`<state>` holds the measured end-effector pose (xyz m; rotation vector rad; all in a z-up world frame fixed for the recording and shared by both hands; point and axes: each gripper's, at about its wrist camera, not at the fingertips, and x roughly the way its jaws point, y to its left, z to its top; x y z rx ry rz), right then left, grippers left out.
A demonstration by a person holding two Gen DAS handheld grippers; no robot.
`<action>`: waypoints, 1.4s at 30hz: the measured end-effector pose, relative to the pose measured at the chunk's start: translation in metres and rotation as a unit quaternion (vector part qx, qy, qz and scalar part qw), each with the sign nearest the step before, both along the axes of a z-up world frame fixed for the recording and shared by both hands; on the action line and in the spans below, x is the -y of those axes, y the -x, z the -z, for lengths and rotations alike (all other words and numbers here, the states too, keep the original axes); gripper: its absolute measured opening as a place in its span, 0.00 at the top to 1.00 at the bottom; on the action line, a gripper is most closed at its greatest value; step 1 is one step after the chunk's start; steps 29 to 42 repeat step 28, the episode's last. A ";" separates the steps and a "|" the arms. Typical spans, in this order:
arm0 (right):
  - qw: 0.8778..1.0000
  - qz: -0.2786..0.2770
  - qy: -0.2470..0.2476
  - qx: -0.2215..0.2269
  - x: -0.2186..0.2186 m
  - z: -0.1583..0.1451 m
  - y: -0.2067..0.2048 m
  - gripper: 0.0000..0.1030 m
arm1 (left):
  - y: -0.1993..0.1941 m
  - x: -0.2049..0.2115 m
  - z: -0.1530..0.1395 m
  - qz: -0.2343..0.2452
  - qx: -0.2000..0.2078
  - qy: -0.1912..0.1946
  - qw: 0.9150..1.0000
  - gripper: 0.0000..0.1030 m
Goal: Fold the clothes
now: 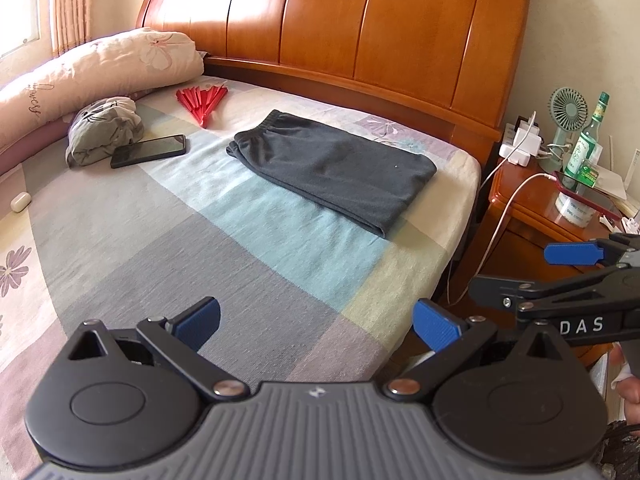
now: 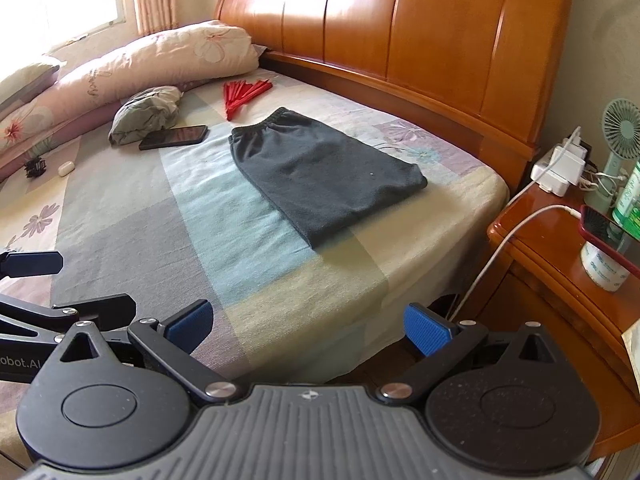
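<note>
Shorts [image 1: 332, 168] folded on bed [image 1: 200, 240] | both tongs wide, empty | right tongs [image 2: 308, 330] marked "DAS"

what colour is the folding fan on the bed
Red; the fan lies half open near the pillow, clearest in the left wrist view.

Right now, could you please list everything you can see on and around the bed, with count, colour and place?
shorts: one, dark grey, folded flat on the bed near the headboard side
phone: one, black, on the bed left of the shorts
fan: one, red, folding, on the bed by the headboard
bundle: one, grey-green cloth, crumpled, beside the phone
pillow: one, pink floral, long, at the bed's far left
earbud case: one, white, on the bed's left
hair clip: one, black, near the earbud case
headboard: one, orange wood
nightstand: one, wood, right of the bed, holding a desk fan, bottle, chargers and red phone
left hand-held gripper: open, empty
right hand-held gripper: open, empty
</note>
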<state>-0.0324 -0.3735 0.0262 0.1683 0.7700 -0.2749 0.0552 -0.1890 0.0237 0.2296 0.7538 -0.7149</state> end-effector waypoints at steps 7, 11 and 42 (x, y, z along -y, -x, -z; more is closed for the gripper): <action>1.000 -0.016 -0.003 -0.002 -0.001 0.001 -0.007 0.00 | -0.002 -0.003 0.001 -0.008 -0.003 -0.002 1.000 0.01; 1.000 -0.024 0.000 -0.003 -0.002 0.000 -0.010 0.00 | -0.004 -0.004 0.001 -0.013 -0.005 -0.001 1.000 0.01; 1.000 -0.030 -0.002 -0.005 0.001 0.001 -0.014 0.00 | -0.005 -0.003 0.001 -0.014 -0.008 -0.001 1.000 0.01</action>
